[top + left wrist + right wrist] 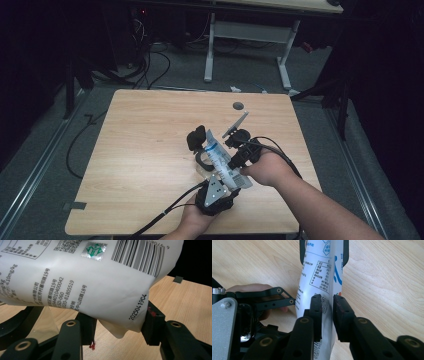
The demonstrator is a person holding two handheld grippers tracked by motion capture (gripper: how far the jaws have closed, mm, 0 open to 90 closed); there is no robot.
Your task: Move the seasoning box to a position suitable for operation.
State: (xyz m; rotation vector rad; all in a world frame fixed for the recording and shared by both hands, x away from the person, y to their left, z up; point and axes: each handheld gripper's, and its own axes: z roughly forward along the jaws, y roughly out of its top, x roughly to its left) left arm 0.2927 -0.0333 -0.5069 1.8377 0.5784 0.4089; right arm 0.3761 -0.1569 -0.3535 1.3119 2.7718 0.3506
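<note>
Wide wooden table [150,165] under the lamp, dark floor and cables all round it, and a second, white-legged desk [250,45] standing well beyond the far edge. Out on the far part of the tabletop sits a small grey disc [238,105], apart from the action.

Centre-right of the table, there's the white printed pouch [220,160], lifted off the wood and stretched between both tools. Its far end disappears into a black clamp [197,140] sitting on the table, with a dark ring-shaped piece [202,159] just beneath it.

The left gripper [216,192] comes in from the near edge, grey plate on top; in the left gripper view its jaws sit one on each side of the pouch's bottom corner [135,315], pads pressing the seam, clamped on it, and the big bag blocks most of the table behind.

The right gripper [239,157] reaches in from the right side; in the right gripper view its pads [342,315] stand a narrow gap apart with the pouch's edge [329,302] running between them, barely touching if at all. The left gripper's linkage [274,298] crowds in just beside.
</note>
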